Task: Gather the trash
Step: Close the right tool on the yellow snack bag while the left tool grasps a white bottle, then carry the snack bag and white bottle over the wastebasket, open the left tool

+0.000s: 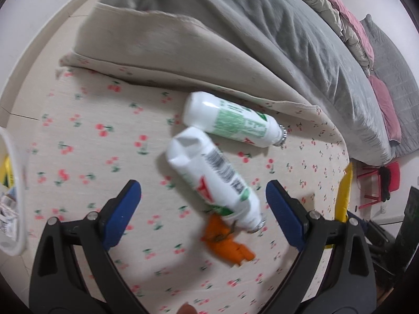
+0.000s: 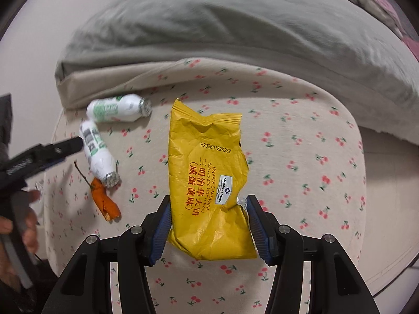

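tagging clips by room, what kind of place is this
Most likely a bedroom, on a bed. A cherry-print sheet covers the surface, a grey blanket is bunched at its far side, and pink bedding lies beyond. The trash on it includes a yellow snack wrapper and two white bottles.

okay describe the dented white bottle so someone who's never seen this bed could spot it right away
On the cherry-print sheet, below the folded grey blanket, two white bottles lie touching. The dented bottle is the nearer one, between the open left gripper fingers, neck by the orange peel. Unlike the other bottle, its base is crushed and a barcode shows.
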A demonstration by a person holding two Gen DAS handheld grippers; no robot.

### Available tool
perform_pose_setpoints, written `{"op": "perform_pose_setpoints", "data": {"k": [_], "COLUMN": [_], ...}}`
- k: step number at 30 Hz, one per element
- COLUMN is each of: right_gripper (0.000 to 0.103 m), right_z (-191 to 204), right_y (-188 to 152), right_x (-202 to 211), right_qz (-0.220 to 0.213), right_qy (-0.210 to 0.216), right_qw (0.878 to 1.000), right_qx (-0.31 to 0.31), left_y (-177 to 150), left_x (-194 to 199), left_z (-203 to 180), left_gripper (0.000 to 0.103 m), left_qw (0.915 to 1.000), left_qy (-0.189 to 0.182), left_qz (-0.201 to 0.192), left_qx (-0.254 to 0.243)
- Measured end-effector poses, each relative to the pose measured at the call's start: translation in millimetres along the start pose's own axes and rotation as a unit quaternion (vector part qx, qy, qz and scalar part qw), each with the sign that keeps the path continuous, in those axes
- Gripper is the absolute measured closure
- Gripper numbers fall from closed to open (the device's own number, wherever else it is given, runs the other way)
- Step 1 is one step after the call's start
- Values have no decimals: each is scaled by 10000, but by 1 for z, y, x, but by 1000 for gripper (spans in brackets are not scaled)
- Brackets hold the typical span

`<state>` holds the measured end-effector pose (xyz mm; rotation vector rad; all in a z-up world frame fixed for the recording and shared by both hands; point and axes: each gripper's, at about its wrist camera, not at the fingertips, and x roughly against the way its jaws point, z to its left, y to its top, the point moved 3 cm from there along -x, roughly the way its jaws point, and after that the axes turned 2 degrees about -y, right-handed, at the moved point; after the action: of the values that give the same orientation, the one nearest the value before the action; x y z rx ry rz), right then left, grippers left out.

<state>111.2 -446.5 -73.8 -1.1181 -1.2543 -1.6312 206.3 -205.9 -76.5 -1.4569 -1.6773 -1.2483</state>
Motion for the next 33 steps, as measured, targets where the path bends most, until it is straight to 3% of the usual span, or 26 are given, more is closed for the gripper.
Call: {"op": "perform_pose_setpoints", "data": {"k": [6,11,16,26,33], "right_gripper": [47,47,47,47,47], "right_z": [-13,-9,2,24,45], "right_y": [-1,3,3,7,16], "right_x": [7,7,11,37,50], "right_qz": [-89,-60,-137,-509,-731], "right_qy": [40,50,86,314,376], "right_qw": [9994,9992,9993,9974,9960], "right_qx": [-341,-386,-331,-407,-338], "left_y": [0,2,3,8,7], "left_x": [-14,-13,-8,36,58], "left_z": [-1,-3,-5,-9,-1], "left_gripper": [19,44,51,55,56], "left_qw": [9992,9997,9992,9942,9920], "left_qy": [-244,-178,-325,-699,-664], "left_qz": [50,-55,-235,-779,-1001], "left_qx": [297,184,69,-260,-397]}}
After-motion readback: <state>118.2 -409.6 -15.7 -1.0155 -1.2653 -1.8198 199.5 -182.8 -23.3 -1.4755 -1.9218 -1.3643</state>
